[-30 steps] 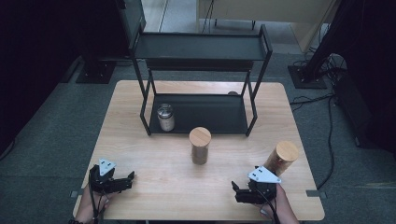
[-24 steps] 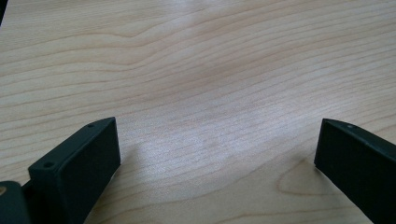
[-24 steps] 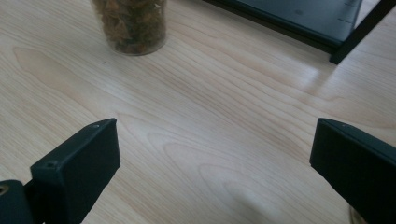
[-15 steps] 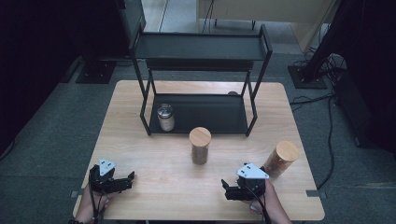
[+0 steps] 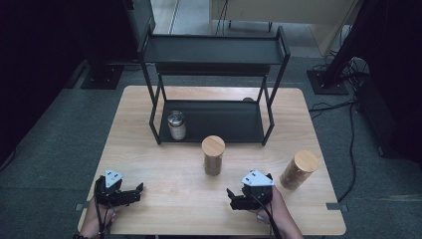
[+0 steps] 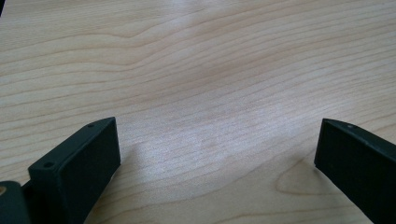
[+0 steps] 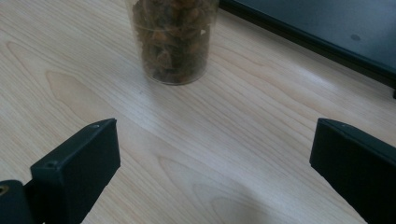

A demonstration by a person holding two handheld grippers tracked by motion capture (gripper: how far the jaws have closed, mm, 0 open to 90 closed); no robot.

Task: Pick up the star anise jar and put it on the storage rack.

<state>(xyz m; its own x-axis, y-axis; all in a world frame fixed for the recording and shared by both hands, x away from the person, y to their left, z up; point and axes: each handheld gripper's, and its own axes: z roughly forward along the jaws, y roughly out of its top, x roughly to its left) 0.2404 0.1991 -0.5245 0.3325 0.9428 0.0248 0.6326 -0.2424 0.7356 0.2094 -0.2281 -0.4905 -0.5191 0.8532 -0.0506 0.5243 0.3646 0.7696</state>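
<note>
Surface: pale wooden table [image 5: 164,164] on grey carpet, with a black two-tier metal shelf rack [image 5: 214,55] standing at its far side.
Right gripper [image 5: 238,198]: low over the near edge of the table, jaws wide apart, holding nothing.
Target jar: clear cylinder with a wooden lid [image 5: 213,155], filled with brown dried pieces, upright at the table's centre, just in front of the rack.
Key relation: the centre jar lies ahead of the right gripper and slightly to its left; its long axis is vertical, so a sideways grasp suits it.
Right gripper view: jar base [image 7: 171,39] is beyond the jaws, left of centre, not yet between them.
Nearer hand: the right.
Left gripper [image 5: 134,191]: near-left corner, jaws apart over bare wood.
Other jars: a second wooden-lidded jar [image 5: 297,169] just right of the right gripper; a metal-lidded glass jar [image 5: 176,124] on the rack's lower shelf.
</note>
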